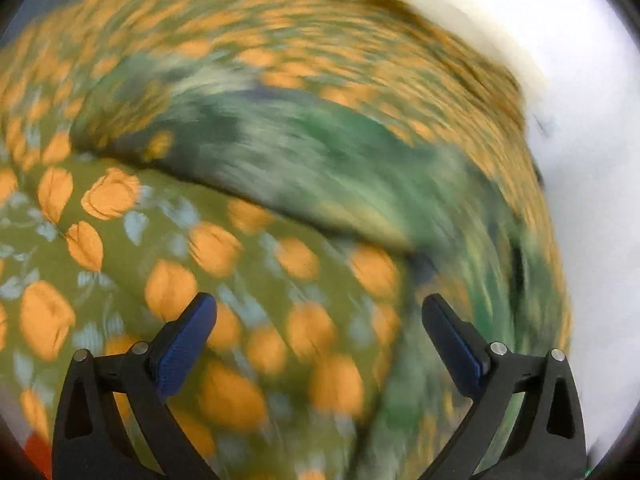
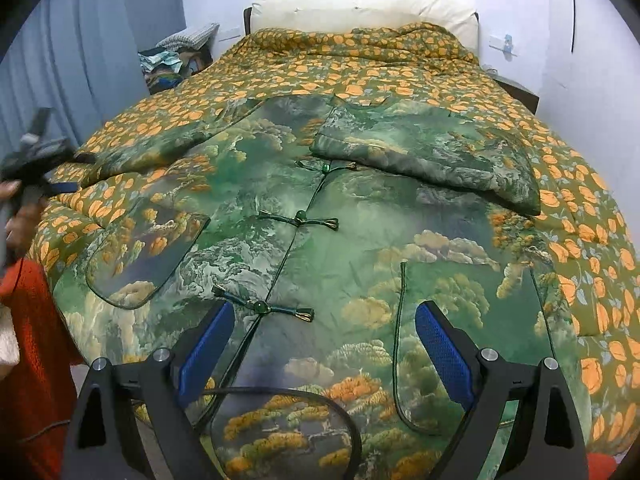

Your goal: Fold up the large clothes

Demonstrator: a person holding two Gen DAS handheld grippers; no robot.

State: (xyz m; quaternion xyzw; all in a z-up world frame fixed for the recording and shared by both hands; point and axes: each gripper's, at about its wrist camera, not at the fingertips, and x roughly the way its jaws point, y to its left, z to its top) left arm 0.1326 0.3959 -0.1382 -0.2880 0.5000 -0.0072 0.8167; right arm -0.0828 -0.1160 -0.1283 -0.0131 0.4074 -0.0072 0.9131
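A large green jacket (image 2: 320, 248) printed with trees, clouds and mountains lies spread front-up on a bed. It is fastened down the middle by knotted cord closures with green bead buttons (image 2: 300, 214). One sleeve (image 2: 432, 156) is folded across the chest, on the picture's right side. The other sleeve (image 2: 160, 148) stretches out toward the picture's left edge. A rounded patch pocket (image 2: 148, 252) sits on the jacket's left-hand panel as seen here.

Under the jacket is an olive bedspread (image 2: 360, 68) covered in orange flowers. A cream pillow (image 2: 360, 16) rests at the head of the bed against a white wall (image 2: 580, 40). Grey curtains (image 2: 80, 40) hang at the far left, with a heap of clothes (image 2: 172, 64) beside them.

The right gripper (image 2: 325, 340) points down at the jacket's lower front. Its blue-padded jaws stand wide apart, with nothing between them and nothing touched.

In the right wrist view, the left gripper (image 2: 40, 160) shows only as a blurred dark shape at the far left edge. A hand (image 2: 16, 216) holds it beside the outstretched sleeve, above a red sleeve of the person (image 2: 32, 340).

The left wrist view is heavily smeared by motion blur. The left gripper (image 1: 319, 320) shows there with jaws spread wide and empty, over the flowered bedspread (image 1: 120, 240). A green band of the jacket (image 1: 320, 168) crosses the view, its detail too blurred to make out.
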